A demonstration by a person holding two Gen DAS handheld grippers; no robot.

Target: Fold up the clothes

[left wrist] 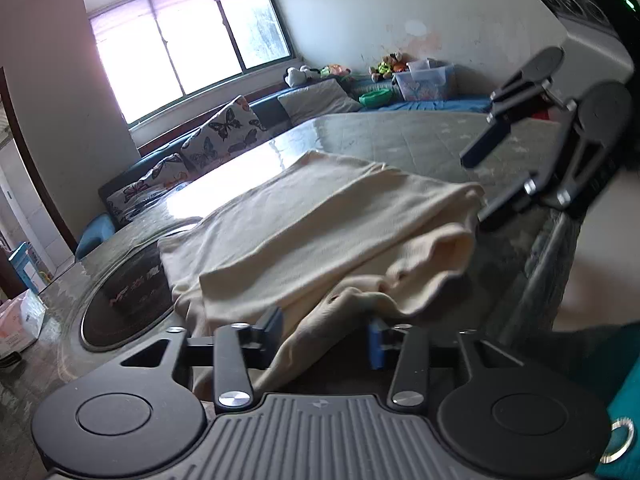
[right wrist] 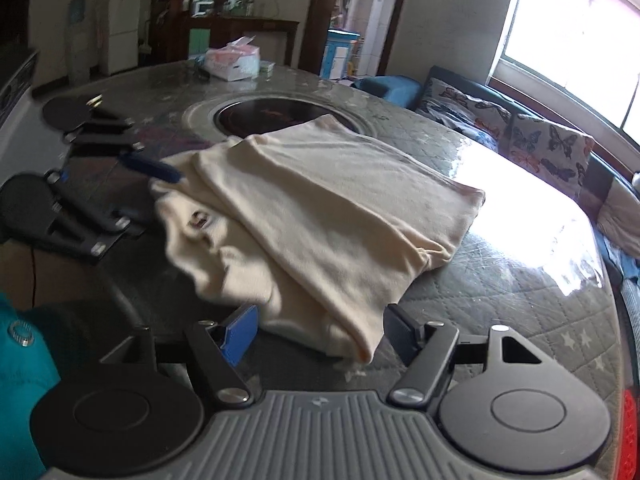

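The cream garment (right wrist: 320, 208) lies folded on the table (right wrist: 500, 292). The left gripper (left wrist: 326, 330) is narrow, with cloth between its fingers; grip unclear. The right gripper (right wrist: 320, 332) stands wide around the near edge.

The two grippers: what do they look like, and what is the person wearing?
Both the left gripper and the right gripper are black, with ribbed grey bodies, round black discs, silver screws and blue pads. The person wears a teal garment with a metal eyelet.

Glossy grey table (right wrist: 500, 292): cream garment (right wrist: 320, 208), tissue box (right wrist: 234, 62).
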